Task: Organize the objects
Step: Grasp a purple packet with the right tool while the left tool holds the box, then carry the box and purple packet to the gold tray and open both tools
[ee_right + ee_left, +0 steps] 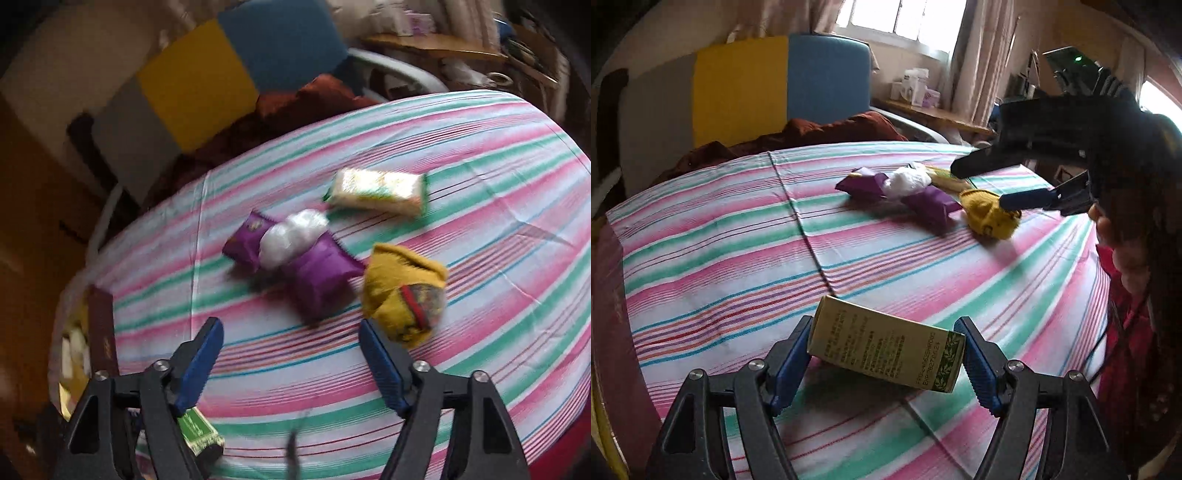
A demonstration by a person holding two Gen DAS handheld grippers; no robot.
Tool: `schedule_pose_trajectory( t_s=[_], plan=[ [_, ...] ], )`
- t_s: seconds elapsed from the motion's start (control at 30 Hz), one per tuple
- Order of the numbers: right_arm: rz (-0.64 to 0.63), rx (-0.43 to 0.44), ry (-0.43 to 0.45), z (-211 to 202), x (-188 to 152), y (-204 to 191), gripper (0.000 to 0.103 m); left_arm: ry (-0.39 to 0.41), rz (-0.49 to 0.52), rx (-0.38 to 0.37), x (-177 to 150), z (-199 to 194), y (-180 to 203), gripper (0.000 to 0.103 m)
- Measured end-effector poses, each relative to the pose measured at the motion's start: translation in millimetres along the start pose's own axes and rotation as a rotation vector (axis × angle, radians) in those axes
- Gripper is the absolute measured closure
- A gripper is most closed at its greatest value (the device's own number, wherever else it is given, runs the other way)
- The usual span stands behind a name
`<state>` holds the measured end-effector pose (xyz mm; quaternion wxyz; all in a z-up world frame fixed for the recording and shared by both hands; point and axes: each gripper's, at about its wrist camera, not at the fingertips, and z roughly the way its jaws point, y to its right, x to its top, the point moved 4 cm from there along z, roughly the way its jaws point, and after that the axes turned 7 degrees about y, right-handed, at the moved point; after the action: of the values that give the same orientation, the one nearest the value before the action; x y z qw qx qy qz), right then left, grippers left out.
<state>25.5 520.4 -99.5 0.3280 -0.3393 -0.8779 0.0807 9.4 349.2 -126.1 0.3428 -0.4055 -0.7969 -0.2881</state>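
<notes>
Left wrist: box [886, 350] between fingers [790, 365], striped cloth [720, 258] open beyond.

Striped cloth [738, 258] over the bed, matt woven cotton look, creased. Green box [886, 350] at 6 o'clock: printed cardboard, slight sheen. Purple packets [317, 280]: glossy foil-like plastic. White bag [291, 236]: thin crinkled plastic. Yellow pouch [399, 291]: matt knit cloth. Gripper pads [790, 365]: ribbed blue rubbery plastic; frames matt black plastic, metal screws.
</notes>
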Motion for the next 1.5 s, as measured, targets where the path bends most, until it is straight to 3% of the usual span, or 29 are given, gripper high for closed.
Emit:
schedule_pose_trajectory(
  t_s=[0.2,0.3,0.57,0.63,0.77,0.9,1.07,1.23,1.4,1.5],
  plan=[
    [0.072,-0.029,-0.054,32,18,8,0.036,-0.004,-0.041,-0.031,-4,0,-7,0.026],
    [0.126,-0.092,-0.059,52,27,19,0.036,-0.005,-0.054,-0.043,-4,0,-9,0.026],
    [0.064,-0.229,-0.050,70,35,29,0.039,-0.004,-0.063,-0.054,-6,-1,-9,0.025],
    [0.037,-0.245,-0.053,73,36,28,0.042,-0.003,-0.065,-0.055,-6,-1,-9,0.025],
    [-0.034,-0.270,-0.070,73,31,22,0.061,-0.002,-0.065,-0.056,-6,-2,-10,0.025],
    [-0.095,-0.221,-0.100,70,21,8,0.063,0.000,-0.065,-0.053,-6,-3,-10,0.025],
    [-0.272,-0.200,-0.166,69,-6,-24,0.063,0.005,-0.059,-0.044,-8,-7,-8,0.025],
    [-0.283,-0.161,-0.186,58,-19,-31,0.063,0.010,-0.054,-0.024,-13,-17,-7,0.026],
    [-0.292,-0.039,-0.214,48,-32,-49,0.064,-0.011,-0.087,-0.015,-16,-34,-10,0.026],
    [-0.297,0.025,-0.204,36,-42,-60,0.064,0.025,-0.098,-0.008,-11,-56,-14,0.026]
  ],
)
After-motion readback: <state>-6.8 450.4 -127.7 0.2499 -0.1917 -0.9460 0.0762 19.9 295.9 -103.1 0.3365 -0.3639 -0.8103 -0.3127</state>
